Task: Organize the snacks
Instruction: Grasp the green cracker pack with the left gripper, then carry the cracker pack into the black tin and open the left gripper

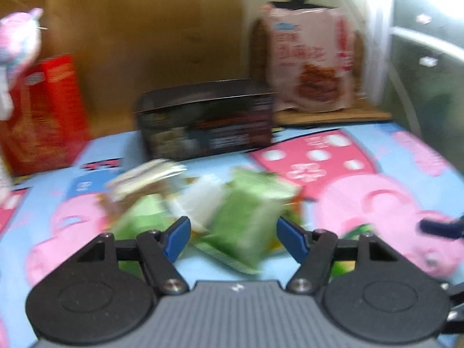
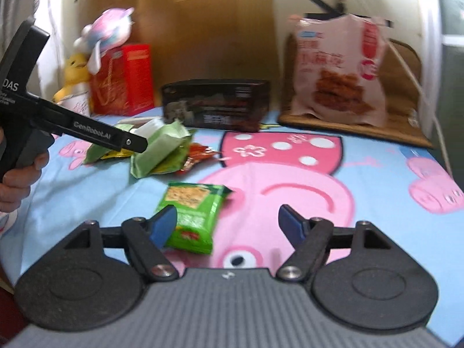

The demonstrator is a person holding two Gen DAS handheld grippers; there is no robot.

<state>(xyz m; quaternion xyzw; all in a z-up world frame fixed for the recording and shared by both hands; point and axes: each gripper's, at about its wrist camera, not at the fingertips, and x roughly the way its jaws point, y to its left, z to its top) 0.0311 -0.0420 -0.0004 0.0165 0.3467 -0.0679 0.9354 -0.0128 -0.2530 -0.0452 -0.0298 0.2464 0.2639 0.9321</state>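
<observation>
A pale green snack packet (image 1: 243,226) is seen blurred between the spread fingers of the left gripper (image 1: 233,239). Only in the right wrist view is a bright green packet (image 2: 192,217) shown, lying flat by the right gripper (image 2: 227,226), which is also spread.

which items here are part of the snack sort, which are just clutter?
Job: green packets, lone green packet, red wrapper, red box, black box, pink bag.
Clutter: plush toys, cartoon cloth, cardboard.
</observation>
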